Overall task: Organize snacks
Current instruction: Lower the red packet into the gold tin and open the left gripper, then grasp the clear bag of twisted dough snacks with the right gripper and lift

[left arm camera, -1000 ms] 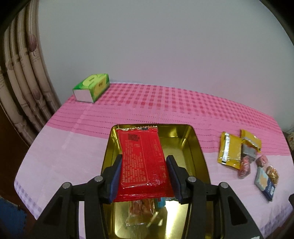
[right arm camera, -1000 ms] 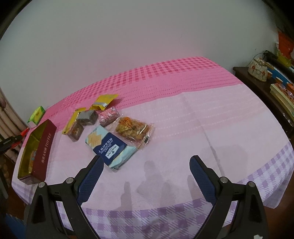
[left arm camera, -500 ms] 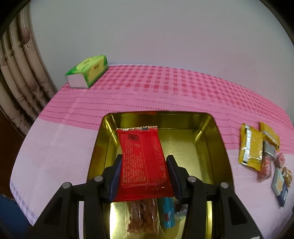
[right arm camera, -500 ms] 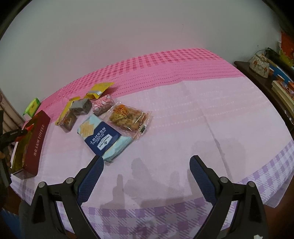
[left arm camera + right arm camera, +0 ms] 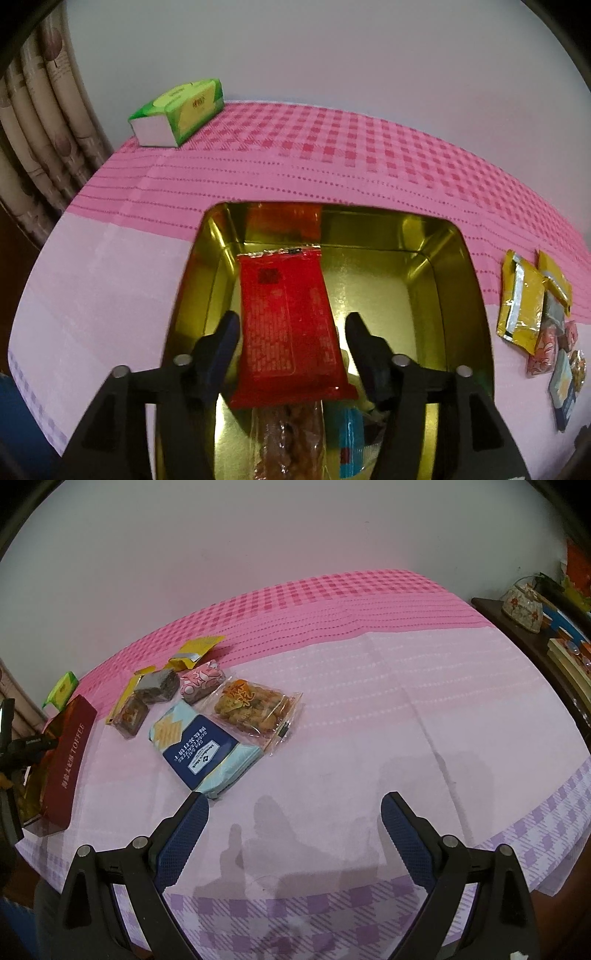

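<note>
A red snack packet (image 5: 288, 325) lies inside the gold tin (image 5: 465, 258), over a clear-wrapped brown snack (image 5: 284, 439) and a blue packet (image 5: 351, 443). My left gripper (image 5: 290, 334) is open, its fingers standing apart from the packet's two sides. My right gripper (image 5: 293, 825) is open and empty above the tablecloth. Ahead of it lie a blue cracker pack (image 5: 203, 749), a clear bag of biscuits (image 5: 251, 705), a pink sweet (image 5: 201, 681), dark wrapped pieces (image 5: 155, 686) and yellow packets (image 5: 195, 650). The tin shows red-sided at the left in the right wrist view (image 5: 68, 764).
A green tissue box (image 5: 181, 110) stands at the table's far left corner by curtains (image 5: 40, 122). A pink tablecloth (image 5: 406, 686) covers the table. A dark side cabinet (image 5: 535, 635) with a basket and books stands to the right. The remaining snacks also show right of the tin (image 5: 532, 306).
My left gripper has lowered into the tin and its jaws have opened off the red packet, which now lies in the tin. My right gripper has moved nearer the snacks.
</note>
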Available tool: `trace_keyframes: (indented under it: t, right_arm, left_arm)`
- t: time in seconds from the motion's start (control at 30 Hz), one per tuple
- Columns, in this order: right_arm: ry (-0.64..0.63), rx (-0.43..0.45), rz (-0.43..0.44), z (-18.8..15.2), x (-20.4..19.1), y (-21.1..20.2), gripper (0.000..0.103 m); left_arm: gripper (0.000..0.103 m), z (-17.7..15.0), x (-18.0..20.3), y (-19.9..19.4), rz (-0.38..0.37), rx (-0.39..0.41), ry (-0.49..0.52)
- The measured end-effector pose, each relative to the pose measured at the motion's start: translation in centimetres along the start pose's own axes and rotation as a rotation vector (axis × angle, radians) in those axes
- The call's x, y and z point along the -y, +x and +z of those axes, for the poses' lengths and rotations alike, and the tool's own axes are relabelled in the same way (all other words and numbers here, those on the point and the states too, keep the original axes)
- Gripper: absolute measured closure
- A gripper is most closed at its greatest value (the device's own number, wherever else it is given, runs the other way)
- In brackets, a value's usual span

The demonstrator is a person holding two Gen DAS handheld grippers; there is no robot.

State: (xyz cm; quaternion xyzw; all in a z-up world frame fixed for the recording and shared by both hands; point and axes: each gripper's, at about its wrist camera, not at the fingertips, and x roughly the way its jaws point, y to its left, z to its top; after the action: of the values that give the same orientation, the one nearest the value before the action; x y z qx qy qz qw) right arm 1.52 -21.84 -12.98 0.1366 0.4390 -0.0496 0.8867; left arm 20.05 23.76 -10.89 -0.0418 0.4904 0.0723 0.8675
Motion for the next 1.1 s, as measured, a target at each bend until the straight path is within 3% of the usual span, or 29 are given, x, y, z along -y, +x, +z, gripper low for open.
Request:
trace_keyframes:
  t: [0.2,0.33,0.4,0.43,0.57,0.67,0.87,0.93,1.1]
  right_arm:
    - [-0.028,0.005,-0.002,-0.2,-0.1,0.0,0.009]
    - [-0.082,0.006,0.027,-0.3,-0.7,0.2,0.009]
    - [-0.096,0.001,0.028,-0.4,-0.9,0.5,0.009]
    - [-0.105,-0.006,0.030,-0.4,-1.1,0.8,0.009]
    - [-0.178,-0.022,0.056,-0.2,-2.6,1.6,0.010]
    - [-0.197,-0.005,0.059,1.8,-2.7,2.0,0.010]
    - [-0.283,-0.035,-0.040,6.7,-2.1,4.8,0.012]
    - [-0.305,-0.076,-0.031,7.7,-1.7,6.2,0.021]
    - [-0.415,-0.104,0.057,8.2,-2.8,7.5,0.022]
  left_arm:
    - [0.041,-1.3,-0.2,-5.4,-0.084,0.086,0.044]
    - [0.039,-6.2,-1.7,-13.5,-0.148,0.270,0.087]
    - [0.028,-8.8,-2.3,-16.0,-0.156,0.320,0.102]
    - [0.028,-10.4,-2.7,-17.1,-0.162,0.336,0.106]
    - [0.028,-16.3,-4.4,-19.0,-0.232,0.316,0.083]
    - [0.028,-18.0,-4.9,-19.3,-0.277,0.314,0.055]
    - [0.028,-17.7,-4.1,-19.5,-0.311,0.332,0.075]
    - [0.028,-17.8,-4.0,-19.5,-0.316,0.333,0.078]
    - [0.028,-17.9,-4.2,-19.4,-0.310,0.331,0.068]
